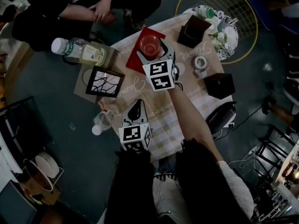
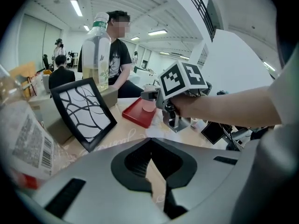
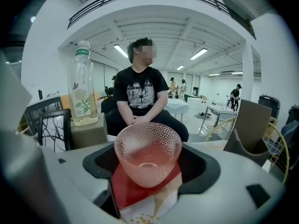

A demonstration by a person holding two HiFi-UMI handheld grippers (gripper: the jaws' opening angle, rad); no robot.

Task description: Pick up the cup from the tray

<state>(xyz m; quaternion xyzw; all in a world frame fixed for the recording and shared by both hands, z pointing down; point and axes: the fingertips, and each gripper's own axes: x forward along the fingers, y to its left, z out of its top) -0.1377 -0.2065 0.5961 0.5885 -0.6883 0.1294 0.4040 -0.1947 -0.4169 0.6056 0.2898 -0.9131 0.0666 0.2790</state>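
A seated person (image 1: 88, 6) faces the table (image 1: 164, 126), hands clasped; a bottle (image 1: 80, 51) of pale liquid stands upright on a tan box (image 1: 110, 55) at the table's left; a black frame (image 1: 105, 81) with a branch pattern leans tilted against that box; a smaller bottle (image 1: 103, 119) lies on its side at the left edge; on the far side stands an open brown box (image 1: 194, 30), a tape roll (image 1: 200, 62) near it; a black box (image 1: 219, 85) sits at the right edge; a yellow wire basket (image 1: 233, 1) lies beyond.
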